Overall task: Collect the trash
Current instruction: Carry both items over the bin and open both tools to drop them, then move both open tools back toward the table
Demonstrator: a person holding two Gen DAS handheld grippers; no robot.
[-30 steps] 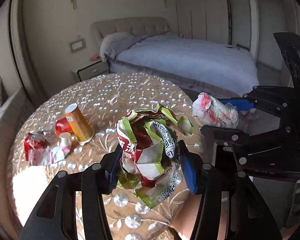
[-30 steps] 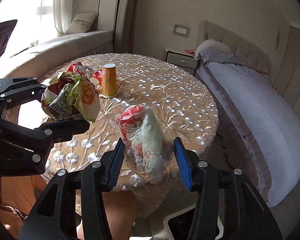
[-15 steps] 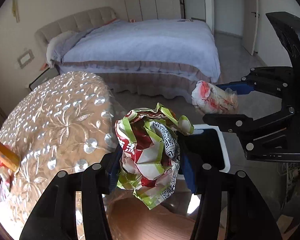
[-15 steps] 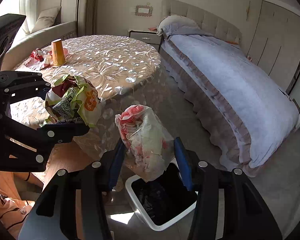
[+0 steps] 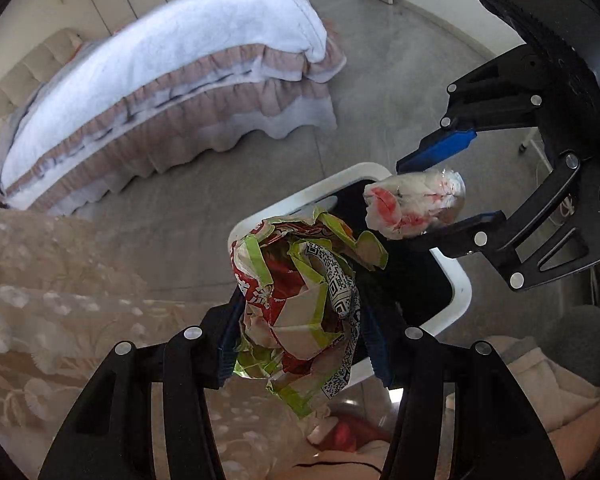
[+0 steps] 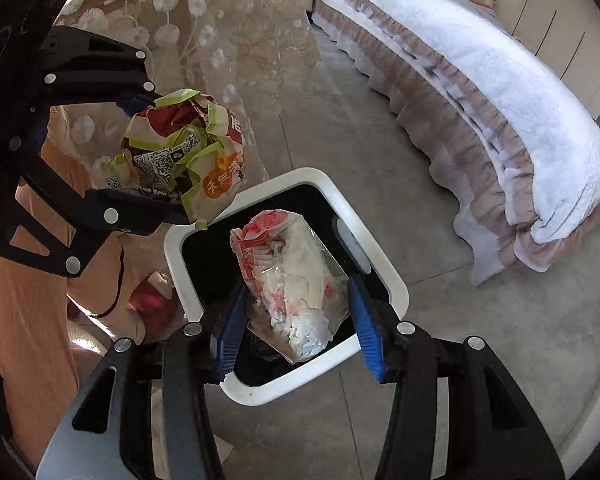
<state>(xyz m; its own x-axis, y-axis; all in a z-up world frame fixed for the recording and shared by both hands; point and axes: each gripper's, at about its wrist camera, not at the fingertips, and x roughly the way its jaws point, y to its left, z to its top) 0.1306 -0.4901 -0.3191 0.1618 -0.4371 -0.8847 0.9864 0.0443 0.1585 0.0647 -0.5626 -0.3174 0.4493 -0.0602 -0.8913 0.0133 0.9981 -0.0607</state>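
My left gripper (image 5: 300,340) is shut on a crumpled red, green and white wrapper (image 5: 300,300); it also shows in the right wrist view (image 6: 184,152). My right gripper (image 6: 296,320) has widened; the clear plastic bag with red and white paper (image 6: 292,280) sits loosely between its blue pads (image 6: 366,332), touching the left one. The bag also shows in the left wrist view (image 5: 416,204). Both hang over a white-rimmed bin with a black liner (image 6: 380,256), seen too in the left wrist view (image 5: 456,280).
The bin stands on a grey floor. The round table's beige lace cloth (image 6: 220,36) hangs to the left. A bed with a ruffled skirt (image 6: 480,80) lies beyond. The person's orange clothing (image 6: 24,300) is at lower left.
Both grippers swung away from the table and down over the bin. The right jaws opened wider, loosening the plastic bag. The left still holds the wrapper.
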